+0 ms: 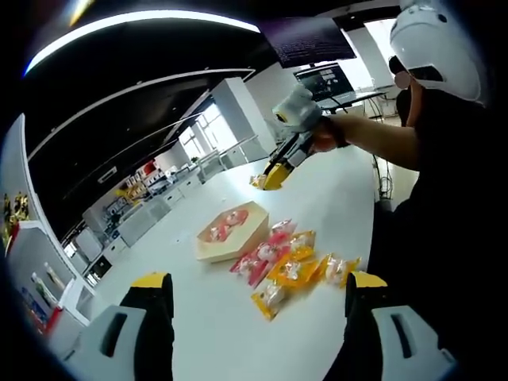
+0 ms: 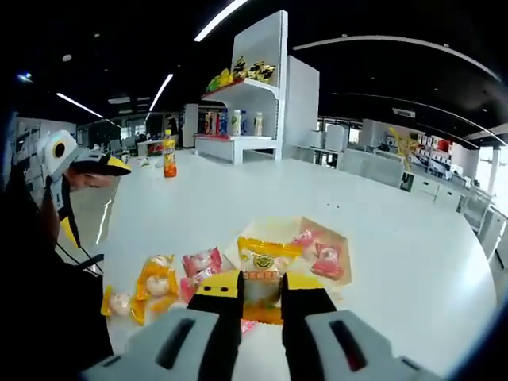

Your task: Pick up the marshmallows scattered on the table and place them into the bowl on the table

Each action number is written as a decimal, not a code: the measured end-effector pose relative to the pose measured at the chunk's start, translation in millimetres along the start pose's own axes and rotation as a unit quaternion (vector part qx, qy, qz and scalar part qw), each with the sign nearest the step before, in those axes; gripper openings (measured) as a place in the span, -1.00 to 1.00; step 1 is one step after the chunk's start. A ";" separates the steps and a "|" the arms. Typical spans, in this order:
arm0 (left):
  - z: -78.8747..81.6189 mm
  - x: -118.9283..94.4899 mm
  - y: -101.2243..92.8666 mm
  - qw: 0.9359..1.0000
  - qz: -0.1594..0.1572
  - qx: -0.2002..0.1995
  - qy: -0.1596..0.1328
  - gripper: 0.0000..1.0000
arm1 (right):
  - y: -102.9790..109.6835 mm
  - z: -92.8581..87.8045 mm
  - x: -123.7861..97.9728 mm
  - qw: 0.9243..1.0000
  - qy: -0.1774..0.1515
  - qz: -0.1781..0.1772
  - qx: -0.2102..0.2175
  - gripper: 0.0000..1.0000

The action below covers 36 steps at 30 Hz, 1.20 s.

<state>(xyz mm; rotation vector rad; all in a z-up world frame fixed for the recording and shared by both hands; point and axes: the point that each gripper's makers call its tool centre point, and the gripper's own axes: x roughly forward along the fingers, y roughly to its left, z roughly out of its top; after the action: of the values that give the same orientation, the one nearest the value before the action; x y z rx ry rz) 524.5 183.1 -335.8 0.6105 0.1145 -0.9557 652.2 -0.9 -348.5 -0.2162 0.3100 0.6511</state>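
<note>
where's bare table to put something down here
Free: the white table between the bowl and the far bottle, and right of the bowl. Crowded: the marshmallows left of the bowl; the right gripper grips a yellow packet there.

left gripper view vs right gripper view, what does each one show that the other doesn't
Left gripper view alone: the right gripper seen from outside, held high over the white table, with the left gripper open near the pile.

Right gripper view alone: the right gripper shut on a yellow marshmallow packet, a white shelf unit, and an orange bottle on the far table edge.

Shared: the bowl holding pink packets and the scattered packets beside it.
</note>
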 end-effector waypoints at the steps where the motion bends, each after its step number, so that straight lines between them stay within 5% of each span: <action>1: -0.6 -0.4 0.5 1.000 0.001 0.000 0.001 0.77 | 1.3 4.9 4.6 1.000 0.000 0.001 -0.004 -0.69; 8: 1.0 -2.6 1.7 1.000 0.003 0.001 -0.003 0.77 | 12.6 30.3 43.7 0.999 0.013 0.016 -0.038 -0.69; 13: 1.7 -6.3 3.3 1.000 0.006 0.004 -0.003 0.77 | 10.3 30.1 70.8 0.997 0.040 0.009 -0.066 -0.69; 19: 1.7 -6.1 3.4 1.000 0.002 0.003 -0.003 0.77 | -7.1 29.0 99.5 0.997 0.053 -0.014 -0.047 -0.69; 25: 2.5 -5.8 6.7 1.000 0.002 0.000 -0.006 0.77 | -12.6 19.7 131.5 0.998 0.059 -0.021 0.019 -0.69; 30: -3.9 -3.1 8.0 1.000 0.001 -0.006 0.003 0.77 | -17.3 6.2 147.8 0.995 0.070 -0.066 -0.009 -0.68; 36: -4.4 -3.0 5.4 1.000 -0.004 -0.008 -0.001 0.77 | -14.0 -11.7 162.2 0.994 0.084 -0.068 0.014 -0.68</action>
<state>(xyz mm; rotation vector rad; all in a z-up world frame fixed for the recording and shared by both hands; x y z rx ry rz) 527.7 190.0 -336.1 0.5944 0.1224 -0.9633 780.4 75.5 -414.5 -0.2631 0.4619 0.4935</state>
